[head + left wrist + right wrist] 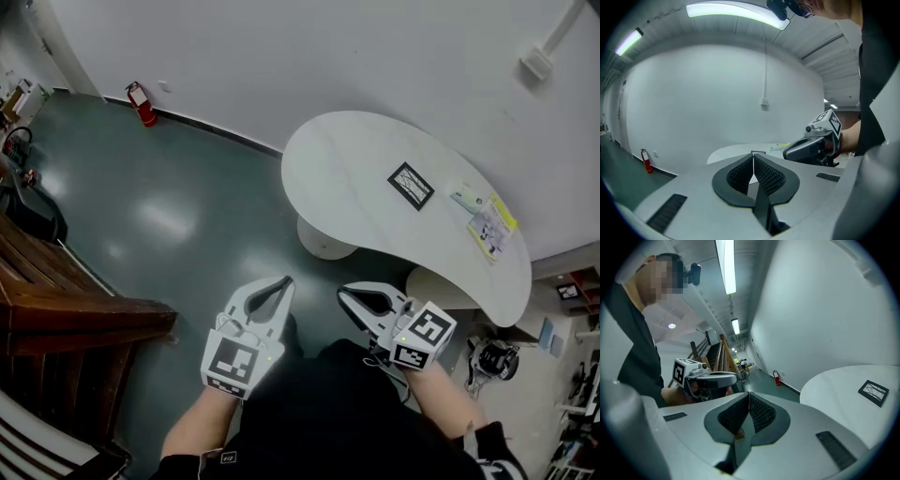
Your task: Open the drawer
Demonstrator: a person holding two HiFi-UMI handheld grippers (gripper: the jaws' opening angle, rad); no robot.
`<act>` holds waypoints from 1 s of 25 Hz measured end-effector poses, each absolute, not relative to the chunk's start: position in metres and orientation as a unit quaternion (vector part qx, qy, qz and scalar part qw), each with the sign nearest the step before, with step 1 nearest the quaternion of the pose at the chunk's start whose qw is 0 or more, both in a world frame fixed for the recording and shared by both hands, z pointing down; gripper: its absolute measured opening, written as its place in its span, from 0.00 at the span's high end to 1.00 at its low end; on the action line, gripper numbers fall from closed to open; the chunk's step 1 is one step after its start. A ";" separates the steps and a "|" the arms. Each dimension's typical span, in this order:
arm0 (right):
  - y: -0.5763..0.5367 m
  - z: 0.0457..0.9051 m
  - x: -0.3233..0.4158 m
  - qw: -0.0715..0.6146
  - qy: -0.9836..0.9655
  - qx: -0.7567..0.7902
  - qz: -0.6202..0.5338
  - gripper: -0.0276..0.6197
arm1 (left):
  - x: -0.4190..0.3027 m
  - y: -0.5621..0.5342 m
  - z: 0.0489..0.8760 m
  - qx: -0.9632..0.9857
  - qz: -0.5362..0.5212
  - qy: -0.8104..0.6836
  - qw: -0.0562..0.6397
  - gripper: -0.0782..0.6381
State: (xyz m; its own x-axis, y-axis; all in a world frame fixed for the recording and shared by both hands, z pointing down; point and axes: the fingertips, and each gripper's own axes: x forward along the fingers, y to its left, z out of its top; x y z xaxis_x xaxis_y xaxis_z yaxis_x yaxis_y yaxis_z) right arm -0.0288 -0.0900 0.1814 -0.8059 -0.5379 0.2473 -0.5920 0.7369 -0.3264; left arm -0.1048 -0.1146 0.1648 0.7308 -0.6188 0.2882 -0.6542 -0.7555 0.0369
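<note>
Approach, or even search, is the step we judge to be in hand, since the drawer shows in none of our views and nothing has been gripped. We hold the left gripper [279,284] and the right gripper [345,294] side by side, close to the body and pointing away from us. Each gripper's own view shows its ribbed pads pressed together with nothing between them, so both claws are closed and empty.

Where the drawer stands we cannot say. The next move calls for bringing it into sight and carrying one gripper up to its front. The jaws must then part enough to take the handle or edge before any pull, because closed as they are they could only push.

Far and to the right stands a white kidney-shaped table [347,173] on a rounded pedestal [323,241]. We see no drawer under its visible edge. A black-and-white marker card [411,185] lies on the top, with some printed papers [489,225] near the right end. The rest of the top is bare.

A dark green glossy floor [159,211] reflects the ceiling lights. A plain white wall [309,56] runs behind the table, and a red fire extinguisher [142,103] stands at its foot on the far left. A dark wooden structure [66,309] fills the near left, though we cannot tell what it is.
</note>
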 end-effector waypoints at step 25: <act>-0.158 0.366 0.018 0.112 -0.911 0.260 0.299 0.93 | -0.051 -0.201 0.358 0.904 0.145 -0.381 0.132 0.87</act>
State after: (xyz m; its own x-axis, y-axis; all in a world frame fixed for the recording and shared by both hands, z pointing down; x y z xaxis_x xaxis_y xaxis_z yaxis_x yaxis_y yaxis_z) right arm 0.0177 -0.1582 0.3662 -0.8396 -0.4066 0.3603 -0.5410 0.6859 -0.4866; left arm -0.0509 -0.2014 0.3576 0.6678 -0.6503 0.3621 -0.7266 -0.6751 0.1276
